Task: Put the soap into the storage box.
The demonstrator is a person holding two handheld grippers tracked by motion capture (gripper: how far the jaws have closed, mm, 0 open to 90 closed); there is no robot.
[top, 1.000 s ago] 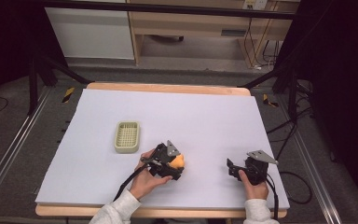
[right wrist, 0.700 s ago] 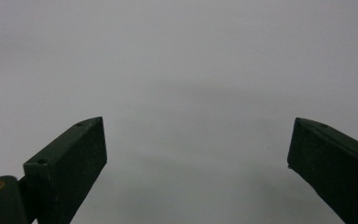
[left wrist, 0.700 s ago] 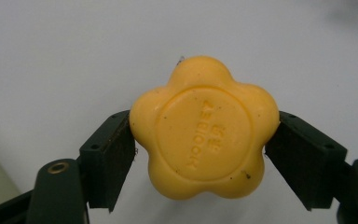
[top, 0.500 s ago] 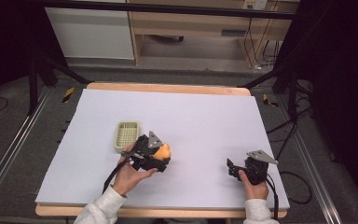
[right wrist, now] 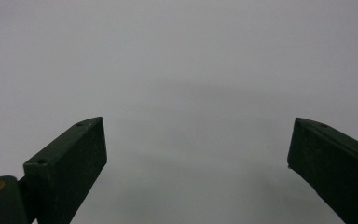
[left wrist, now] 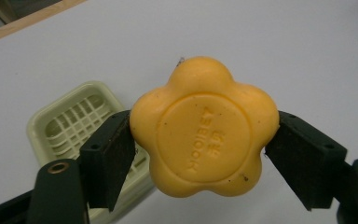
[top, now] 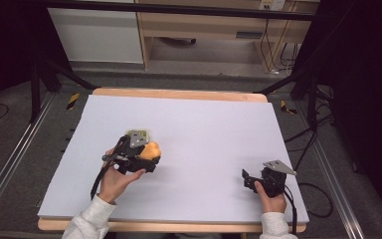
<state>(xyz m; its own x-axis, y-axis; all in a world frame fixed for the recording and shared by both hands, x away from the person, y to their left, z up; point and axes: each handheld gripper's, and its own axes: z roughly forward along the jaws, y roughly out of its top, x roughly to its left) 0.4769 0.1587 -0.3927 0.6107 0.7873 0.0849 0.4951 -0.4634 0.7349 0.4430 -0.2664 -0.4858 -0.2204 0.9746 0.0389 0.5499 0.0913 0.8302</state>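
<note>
the left tongs [left wrist: 200, 140], clamped on the yellow soap [left wrist: 204, 127], have moved toward the table's left edge, above the green dish [left wrist: 81, 122]. edge-held, the soap could slip and miss. right tongs [right wrist: 196, 163] rest apart near the front right corner.

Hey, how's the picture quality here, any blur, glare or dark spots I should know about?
High view: table evenly lit, surroundings dark, left gripper a bit soft. Left gripper view: yellow flower-shaped soap sharp, no glare, green soap dish softer. Right gripper view: bare table surface, faint shadows, no glare.
</note>
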